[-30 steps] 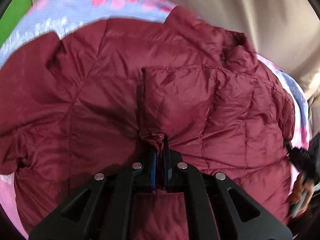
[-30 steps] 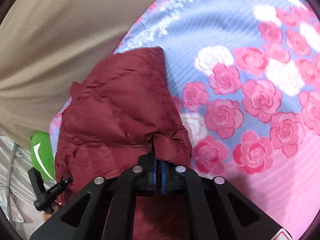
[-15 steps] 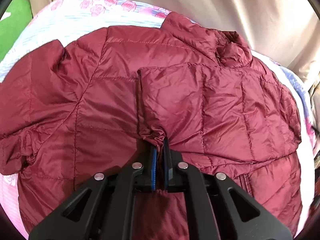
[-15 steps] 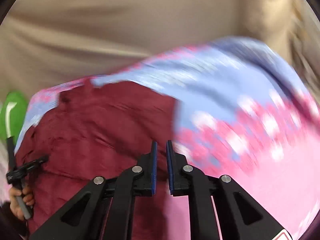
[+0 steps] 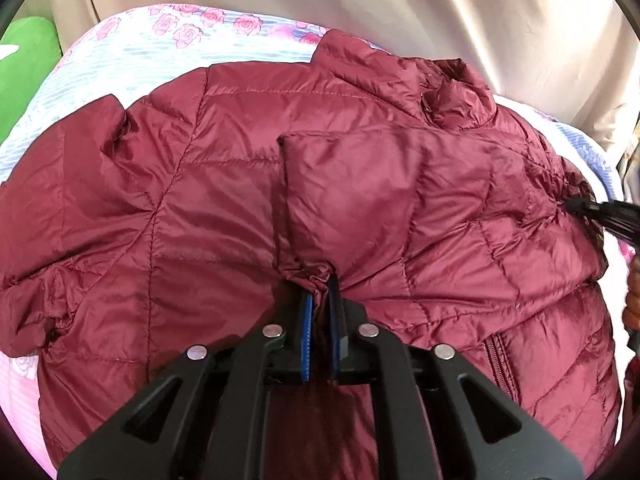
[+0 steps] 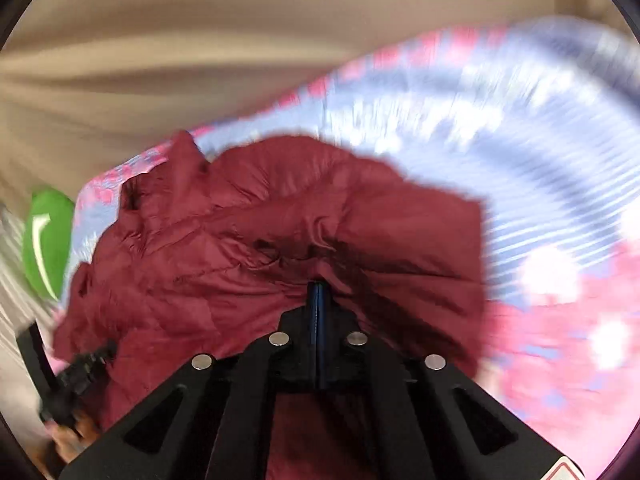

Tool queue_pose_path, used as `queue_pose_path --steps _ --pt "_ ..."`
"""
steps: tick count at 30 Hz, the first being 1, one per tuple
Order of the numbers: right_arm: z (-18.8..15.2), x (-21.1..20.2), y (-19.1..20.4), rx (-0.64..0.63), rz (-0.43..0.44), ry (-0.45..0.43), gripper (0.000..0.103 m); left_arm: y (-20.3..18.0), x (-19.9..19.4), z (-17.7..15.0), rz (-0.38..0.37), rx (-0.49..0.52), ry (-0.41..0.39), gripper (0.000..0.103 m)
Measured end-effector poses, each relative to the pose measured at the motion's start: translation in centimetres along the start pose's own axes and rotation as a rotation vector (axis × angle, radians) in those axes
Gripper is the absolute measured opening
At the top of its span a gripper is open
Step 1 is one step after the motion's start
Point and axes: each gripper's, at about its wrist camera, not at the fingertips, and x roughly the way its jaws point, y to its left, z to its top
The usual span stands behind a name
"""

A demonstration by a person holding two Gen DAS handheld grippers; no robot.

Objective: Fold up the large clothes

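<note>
Maroon puffer jacket (image 5: 224, 216) lies spread on the rose-print bedspread (image 5: 132, 60), collar twd the beige curtain (image 5: 400, 8), one sleeve (image 5: 360, 200) folded across its middle. Left tongs (image 5: 319, 292) are pinched narrow on that sleeve's cuff, fabric bunched btwn the blue pads. Right tongs (image 6: 319, 292) are closing, nipped tight on a fold at the jacket's edge in a blurred view, w/ a green cushion (image 6: 46, 240) off beyond the bed's far side.
</note>
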Motion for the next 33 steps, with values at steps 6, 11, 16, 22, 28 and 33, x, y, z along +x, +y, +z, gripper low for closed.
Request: queue_pose_path --steps 6,11,16,22,28,33 --pt "-4.7 -1.7 -1.5 -0.088 -0.173 0.089 0.003 0.0 -0.3 -0.3 0.019 0.011 -0.006 0.007" --pt "-5.0 -1.2 -2.5 -0.039 -0.187 0.094 0.003 -0.7 0.0 0.0 0.029 0.018 -0.004 0.008" --pt "-5.6 -0.7 -2.8 -0.058 -0.192 0.1 0.001 -0.7 0.1 0.2 0.021 0.012 -0.006 0.008" --pt "-5.1 -2.7 -1.8 -0.039 -0.203 0.064 0.006 3.4 -3.1 -0.4 -0.074 -0.177 0.002 0.047" --pt "-4.6 -6.7 9.3 -0.237 -0.051 -0.02 0.009 13.8 -11.8 -3.0 -0.011 -0.428 -0.132 0.079" --pt "-5.5 -3.5 22.8 -0.394 0.191 0.052 0.009 25.3 -16.2 -5.5 0.167 -0.653 -0.177 0.079"
